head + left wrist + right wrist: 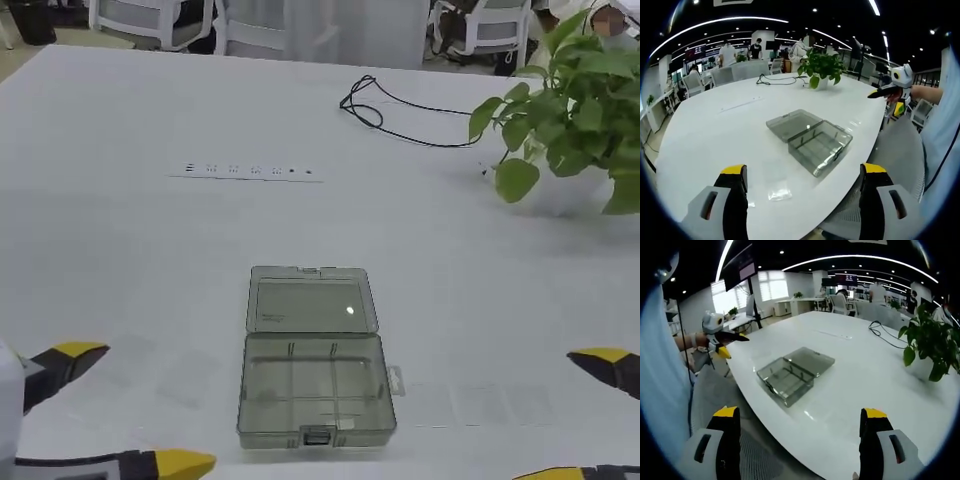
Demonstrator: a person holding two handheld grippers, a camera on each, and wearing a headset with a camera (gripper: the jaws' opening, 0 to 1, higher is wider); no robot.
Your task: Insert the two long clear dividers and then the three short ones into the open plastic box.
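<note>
An open smoky-clear plastic box (315, 392) lies on the white table near me, its lid (312, 300) folded flat away from me. Faint lines cross its inside. Flat clear pieces lie on the table left (175, 375) and right (485, 403) of the box; one clear piece (779, 192) shows in the left gripper view. My left gripper (130, 408) hangs open at the near left, beside the table edge, holding nothing. My right gripper (580, 415) is open at the near right, also empty. The box (812, 140) (790, 374) sits ahead of each gripper's jaws (801, 172) (800, 413).
A leafy plant (570, 100) in a white pot stands at the far right. A black cable (395, 110) loops behind the box, and a white power strip (245, 170) lies at the far left. Chairs (150, 20) line the far edge. Other people sit further back.
</note>
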